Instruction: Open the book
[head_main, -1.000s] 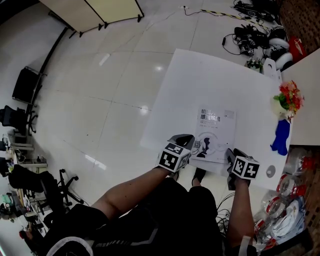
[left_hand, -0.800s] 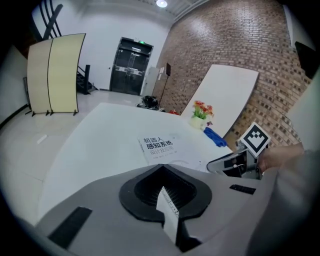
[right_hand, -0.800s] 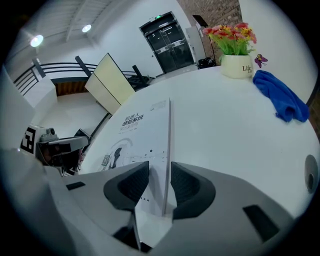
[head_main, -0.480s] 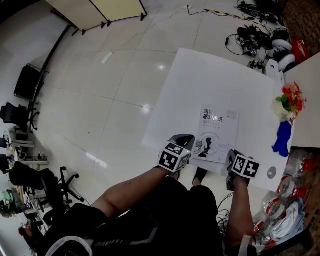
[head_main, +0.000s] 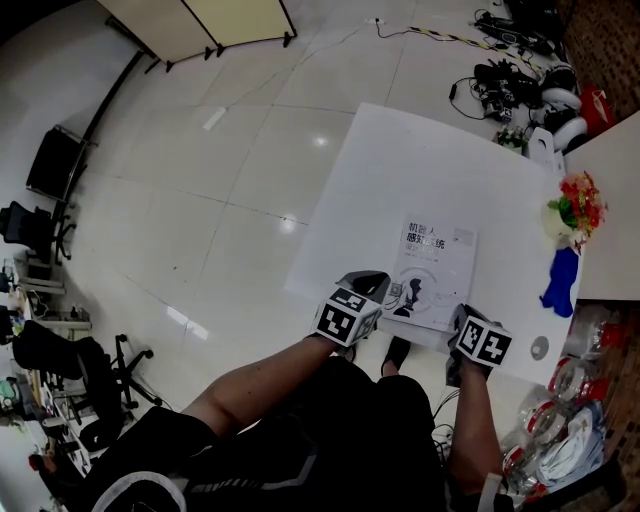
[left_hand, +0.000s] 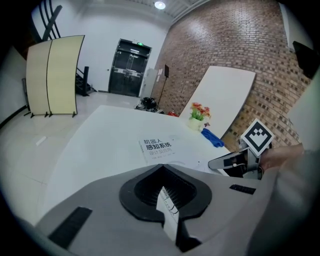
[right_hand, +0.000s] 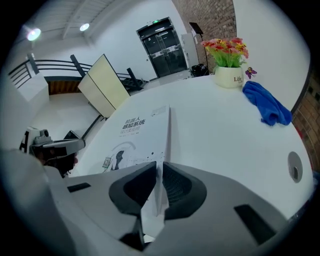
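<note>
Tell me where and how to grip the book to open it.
I'd grip the book at its near right corner, coming from the near edge: it lies flat and closed, with that thin free edge exposed. The right gripper has just been closing its jaws there; the left gripper pinches the near left corner.

Book (head_main: 432, 272) cover white, with dark title characters at the far end and a black-grey figure drawing with thin circle lines at the near end. Table (head_main: 400, 160) plain white. Cloth (head_main: 560, 278) at right solid blue. Flowers (head_main: 578, 192) red, orange and yellow with green leaves; pot (right_hand: 229, 76) white with dark lettering. Floor (head_main: 220, 200) glossy pale grey tiles. Wall (left_hand: 215, 45) red-brown brick pattern. Screen panels (left_hand: 52, 75) pale yellow with black feet. Person's clothing (head_main: 300, 440) black.
</note>
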